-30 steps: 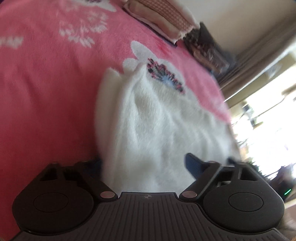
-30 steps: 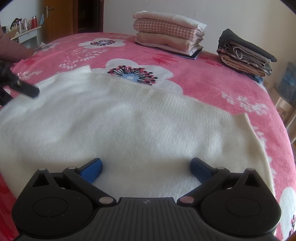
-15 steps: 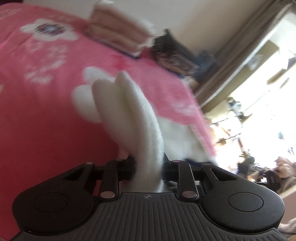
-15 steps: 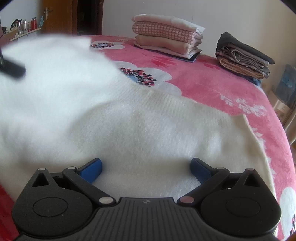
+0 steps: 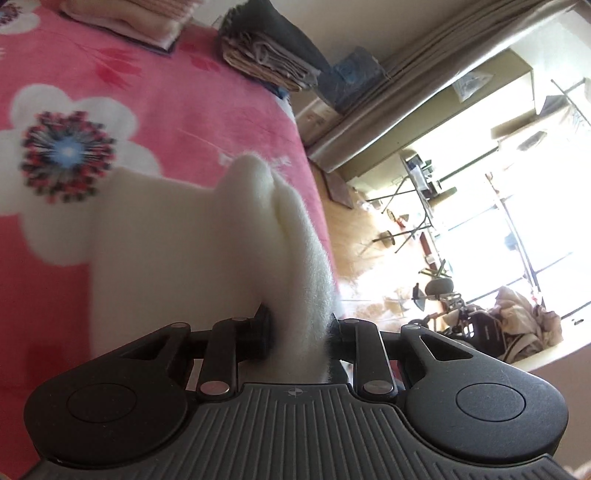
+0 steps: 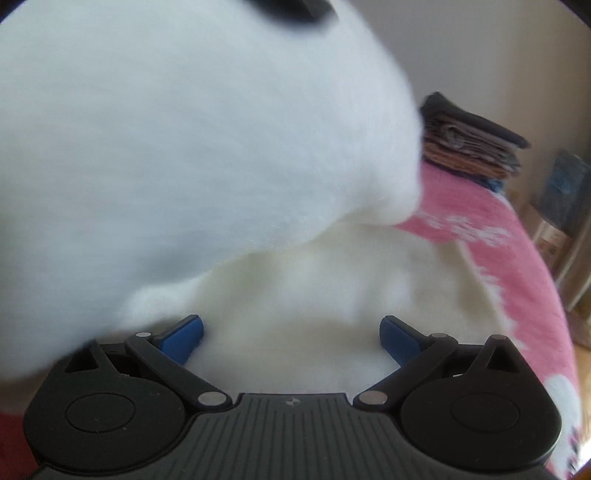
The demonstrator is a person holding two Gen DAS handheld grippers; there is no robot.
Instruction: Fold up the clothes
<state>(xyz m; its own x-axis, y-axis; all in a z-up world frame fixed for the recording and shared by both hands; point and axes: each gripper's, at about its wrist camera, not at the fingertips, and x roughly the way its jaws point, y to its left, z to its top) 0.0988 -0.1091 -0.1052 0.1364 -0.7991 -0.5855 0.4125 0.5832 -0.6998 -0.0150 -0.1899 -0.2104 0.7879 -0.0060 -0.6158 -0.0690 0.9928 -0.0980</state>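
A fluffy white sweater [image 5: 184,240] lies on the pink flowered bedspread [image 5: 155,96]. My left gripper [image 5: 299,332] is shut on a bunched edge of it, and the fabric stands up in a thick fold between the jaws. In the right wrist view the lifted part of the sweater [image 6: 184,129] sweeps across the upper left and hides most of the bed. My right gripper [image 6: 291,332] is open, its blue fingers [image 6: 183,338] spread wide just above the flat part of the sweater.
Two stacks of folded clothes sit at the far side of the bed: a pink and beige stack [image 5: 122,18] and a dark stack [image 6: 472,144]. The bed's right edge [image 6: 554,295] drops to a wooden floor. Curtains [image 5: 424,85] and a bright window lie beyond.
My left gripper closed on the sweater's edge, then rose and carried it to the right across the bed. The lifted fabric now fills the right wrist view. The right gripper stayed open.
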